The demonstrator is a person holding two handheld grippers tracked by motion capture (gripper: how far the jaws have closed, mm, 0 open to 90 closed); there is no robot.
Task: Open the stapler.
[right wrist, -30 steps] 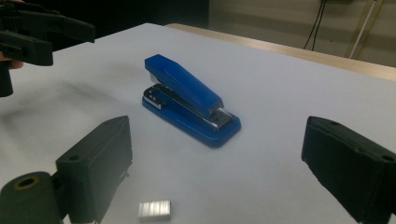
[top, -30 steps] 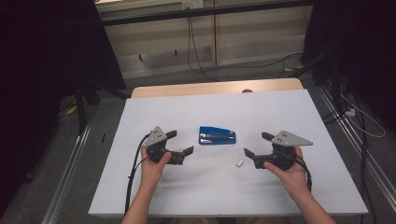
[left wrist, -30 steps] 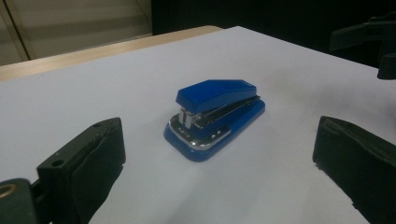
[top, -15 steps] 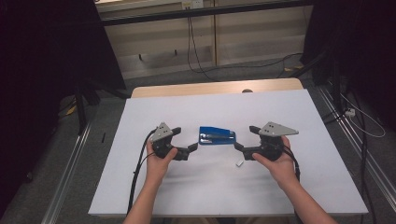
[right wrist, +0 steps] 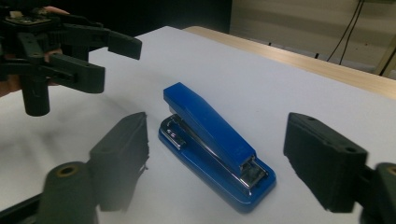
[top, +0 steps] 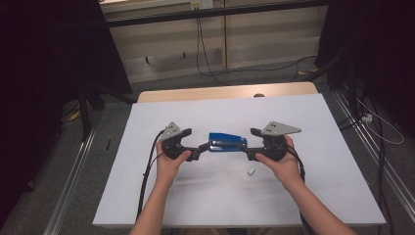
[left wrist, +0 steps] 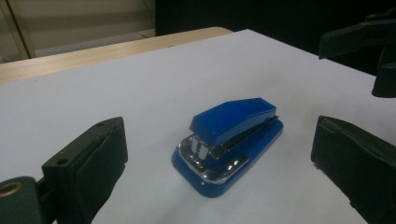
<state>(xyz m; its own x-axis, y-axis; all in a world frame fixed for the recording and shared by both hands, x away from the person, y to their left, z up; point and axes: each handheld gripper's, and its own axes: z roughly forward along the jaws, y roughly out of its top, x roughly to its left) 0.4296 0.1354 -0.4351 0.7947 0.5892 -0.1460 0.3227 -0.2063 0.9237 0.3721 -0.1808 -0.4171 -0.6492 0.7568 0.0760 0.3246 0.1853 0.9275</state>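
A blue stapler [top: 227, 142] lies flat on the white tabletop [top: 313, 186], its length running left to right. My left gripper [top: 196, 140] is at its left end, open, with the metal mouth end [left wrist: 208, 158] ahead between the wide jaws and untouched. My right gripper [top: 252, 143] is at the other end, open. Its jaws have just been closing, and the stapler [right wrist: 205, 126] lies between them with gaps on both sides. In the right gripper view the left gripper [right wrist: 116, 60] shows farther off at the top left.
A small white piece [top: 251, 171] lies on the tabletop just in front of the right gripper. A wooden table edge [top: 220, 93] runs along the far side. Metal rails [top: 73, 191] and cables flank the table on the floor.
Both hands have moved inward to the stapler's two ends, the right one farther. The right jaws stand narrower than before. The stapler has not moved.
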